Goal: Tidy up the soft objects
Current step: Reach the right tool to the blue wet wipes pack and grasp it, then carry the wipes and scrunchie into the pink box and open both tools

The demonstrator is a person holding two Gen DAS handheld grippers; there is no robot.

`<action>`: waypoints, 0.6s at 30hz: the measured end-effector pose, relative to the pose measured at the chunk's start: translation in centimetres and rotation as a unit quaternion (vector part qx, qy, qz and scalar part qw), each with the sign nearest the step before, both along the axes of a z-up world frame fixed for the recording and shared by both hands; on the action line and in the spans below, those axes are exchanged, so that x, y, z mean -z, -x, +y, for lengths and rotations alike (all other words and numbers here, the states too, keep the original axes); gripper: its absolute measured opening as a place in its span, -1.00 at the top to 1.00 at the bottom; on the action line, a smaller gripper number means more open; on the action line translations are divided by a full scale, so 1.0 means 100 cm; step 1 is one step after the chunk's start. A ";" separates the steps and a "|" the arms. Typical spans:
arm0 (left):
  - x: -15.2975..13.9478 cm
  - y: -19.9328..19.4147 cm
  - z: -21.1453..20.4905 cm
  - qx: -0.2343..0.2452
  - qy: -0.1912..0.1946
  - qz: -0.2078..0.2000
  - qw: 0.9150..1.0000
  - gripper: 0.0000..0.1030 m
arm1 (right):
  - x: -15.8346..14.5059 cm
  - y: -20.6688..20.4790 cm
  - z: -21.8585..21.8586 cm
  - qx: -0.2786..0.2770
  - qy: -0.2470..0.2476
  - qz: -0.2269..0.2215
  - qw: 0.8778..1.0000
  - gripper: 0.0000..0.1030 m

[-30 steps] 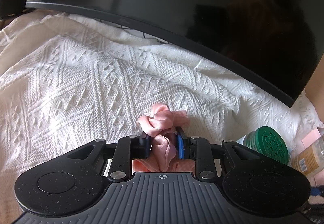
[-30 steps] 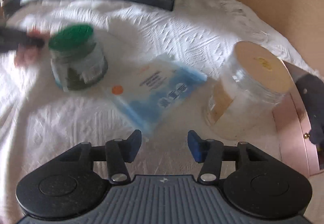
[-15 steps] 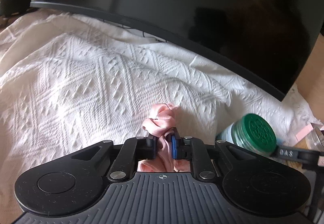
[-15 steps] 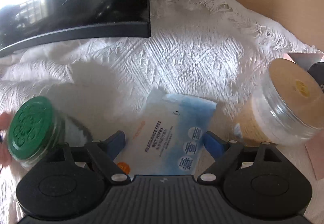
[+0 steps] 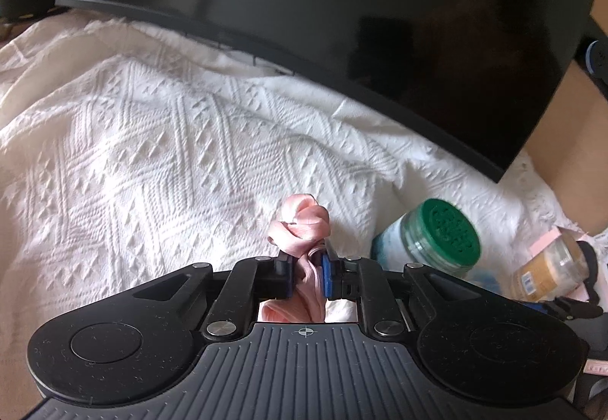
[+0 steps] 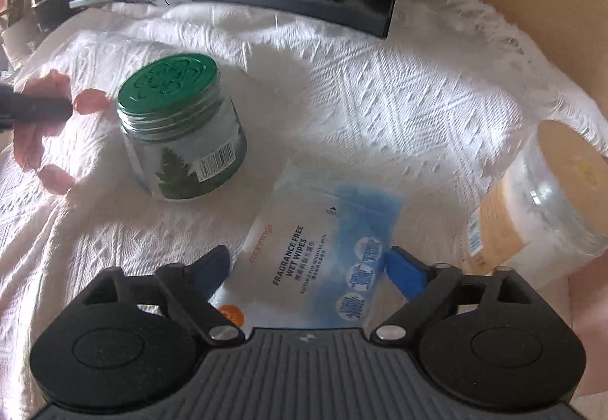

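My left gripper (image 5: 307, 262) is shut on a pink satin scrunchie (image 5: 302, 222), which bunches up above the blue pads and hangs below them. In the right wrist view the same scrunchie (image 6: 57, 139) shows at the far left, beside a dark left finger (image 6: 38, 108). My right gripper (image 6: 307, 264) hangs over a blue-and-white pack of wet wipes (image 6: 323, 241). Its jaws are opening wide and the pack lies between them, with neither pad pressing on it.
A white knitted cloth (image 5: 152, 154) covers the surface. A green-lidded jar (image 6: 182, 131) stands left of the wipes, and a clear jar with a tan lid (image 6: 543, 199) lies on its side to their right. A dark monitor (image 5: 342, 21) spans the back.
The left jaws closed tight on the scrunchie and carried it towards the green-lidded jar. The right jaws spread wide and came in over the wipes pack.
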State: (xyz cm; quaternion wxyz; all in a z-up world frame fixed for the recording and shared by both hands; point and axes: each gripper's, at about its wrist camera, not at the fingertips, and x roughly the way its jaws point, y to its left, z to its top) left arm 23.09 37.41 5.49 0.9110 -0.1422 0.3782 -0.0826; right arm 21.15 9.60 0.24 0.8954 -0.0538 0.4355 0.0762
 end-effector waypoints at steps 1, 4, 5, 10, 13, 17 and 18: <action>0.001 -0.001 0.000 -0.003 0.000 0.004 1.000 0.69 | 0.001 -0.006 0.002 0.014 -0.002 0.006 1.000 -0.81; 0.000 -0.001 -0.001 -0.002 -0.004 0.004 1.000 0.69 | 0.002 -0.020 0.000 0.062 -0.016 0.027 0.998 -0.81; -0.001 -0.002 -0.002 -0.001 -0.007 0.004 1.000 0.69 | -0.003 -0.021 0.002 0.058 -0.015 0.031 0.998 -0.62; -0.027 -0.008 -0.006 -0.001 -0.023 -0.020 1.000 0.69 | -0.030 -0.019 0.000 0.019 -0.030 0.037 0.999 -0.53; -0.055 -0.008 -0.014 0.000 -0.029 -0.046 0.999 0.69 | -0.069 -0.010 -0.010 0.010 -0.043 -0.004 0.999 -0.52; -0.095 -0.003 -0.042 0.022 -0.026 -0.084 0.996 0.69 | -0.131 0.009 -0.029 -0.005 -0.048 -0.072 0.996 -0.52; -0.104 -0.002 -0.051 0.030 -0.022 -0.092 0.995 0.69 | -0.146 0.013 -0.036 -0.009 -0.047 -0.090 0.995 -0.52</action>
